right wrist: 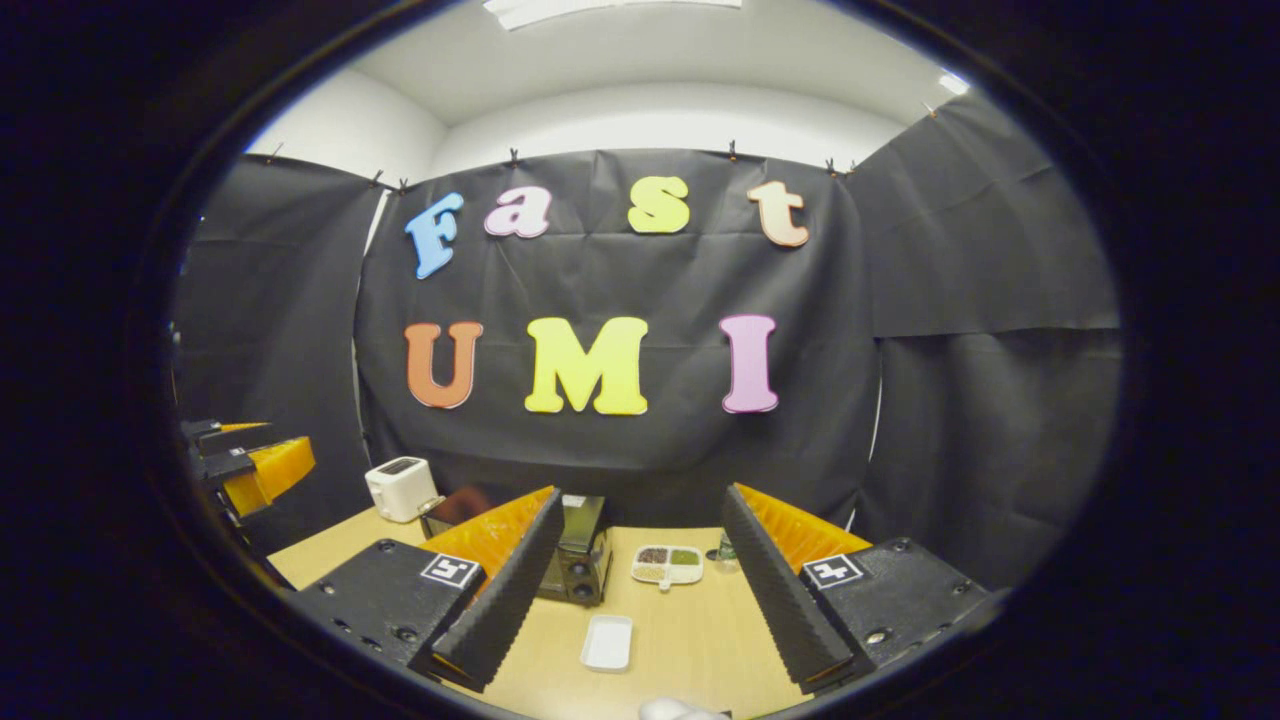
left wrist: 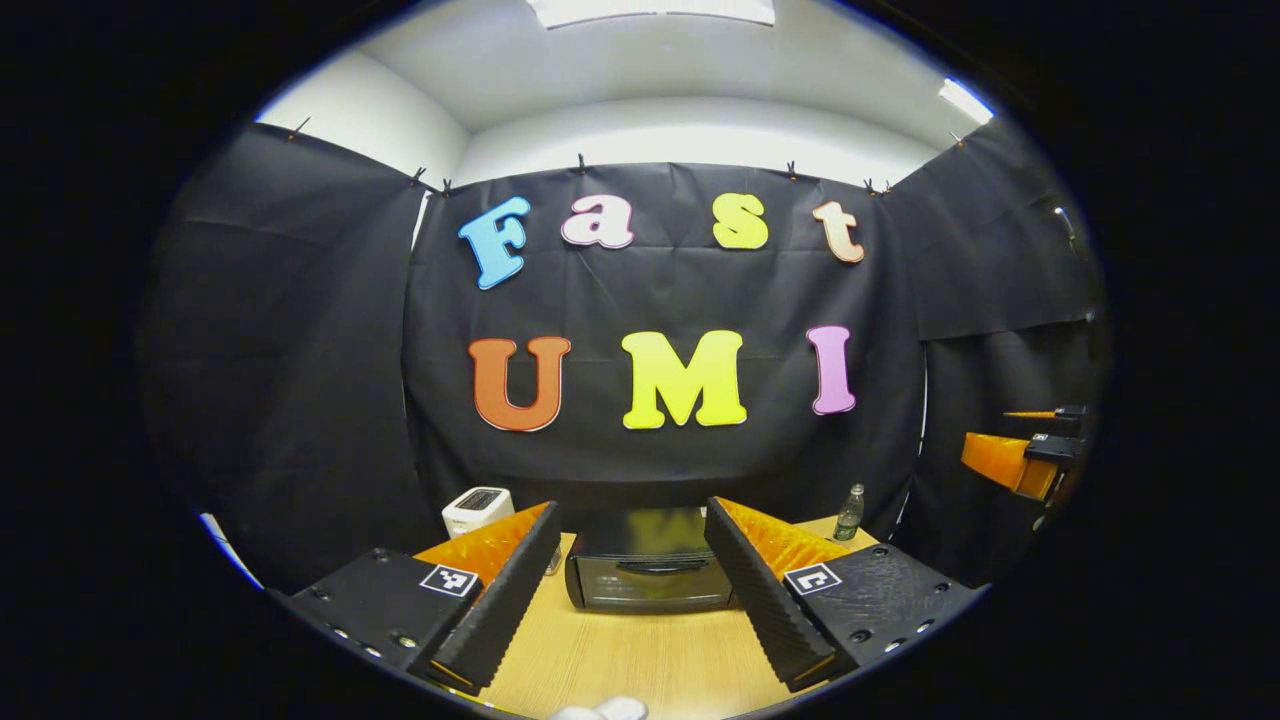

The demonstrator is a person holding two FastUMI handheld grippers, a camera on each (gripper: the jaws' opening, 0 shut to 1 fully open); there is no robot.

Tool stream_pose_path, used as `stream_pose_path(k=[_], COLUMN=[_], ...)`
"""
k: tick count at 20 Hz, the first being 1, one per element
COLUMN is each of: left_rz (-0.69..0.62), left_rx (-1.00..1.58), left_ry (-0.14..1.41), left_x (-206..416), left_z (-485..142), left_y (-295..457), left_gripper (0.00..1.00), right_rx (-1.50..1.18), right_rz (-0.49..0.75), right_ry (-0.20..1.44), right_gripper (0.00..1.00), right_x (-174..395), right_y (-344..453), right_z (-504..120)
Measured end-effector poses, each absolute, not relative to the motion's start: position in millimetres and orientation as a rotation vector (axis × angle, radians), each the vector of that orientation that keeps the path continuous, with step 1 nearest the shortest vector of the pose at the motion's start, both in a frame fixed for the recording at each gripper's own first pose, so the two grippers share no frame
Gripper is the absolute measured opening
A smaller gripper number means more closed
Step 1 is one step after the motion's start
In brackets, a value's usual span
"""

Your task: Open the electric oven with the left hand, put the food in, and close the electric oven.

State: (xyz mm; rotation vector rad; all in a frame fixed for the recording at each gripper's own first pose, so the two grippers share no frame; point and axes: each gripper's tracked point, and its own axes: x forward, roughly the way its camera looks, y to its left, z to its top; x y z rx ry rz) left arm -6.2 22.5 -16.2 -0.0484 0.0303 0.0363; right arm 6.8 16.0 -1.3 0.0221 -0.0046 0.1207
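The black electric oven [left wrist: 650,580] stands on the wooden table [left wrist: 640,660] straight ahead of my left gripper [left wrist: 632,530], its door closed and its handle [left wrist: 660,565] across the top of the door. My left gripper is open and short of the oven, holding nothing. In the right gripper view the oven [right wrist: 582,545] is partly hidden behind one finger. A white divided dish with food [right wrist: 668,565] lies beyond my right gripper [right wrist: 640,520], which is open and empty. A small white tray [right wrist: 608,641] lies nearer, between its fingers.
A white toaster [left wrist: 478,510] stands left of the oven, and a clear bottle [left wrist: 849,512] at the back right. The right gripper [left wrist: 1020,455] hovers far right in the left gripper view; the left gripper [right wrist: 250,465] shows far left in the right gripper view.
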Motion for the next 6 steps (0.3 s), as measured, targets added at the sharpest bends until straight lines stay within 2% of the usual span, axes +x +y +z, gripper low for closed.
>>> stream_pose_path(k=[6], left_rz=[0.036], left_rx=[-0.048], left_ry=[0.023], left_x=[-17.3], left_z=[-8.9], left_y=[26.4], left_gripper=[0.95], right_rx=[0.031], right_rz=[0.117], right_ry=[-0.018], right_gripper=[1.0], right_x=[-2.2], right_y=[19.3], right_z=[3.4])
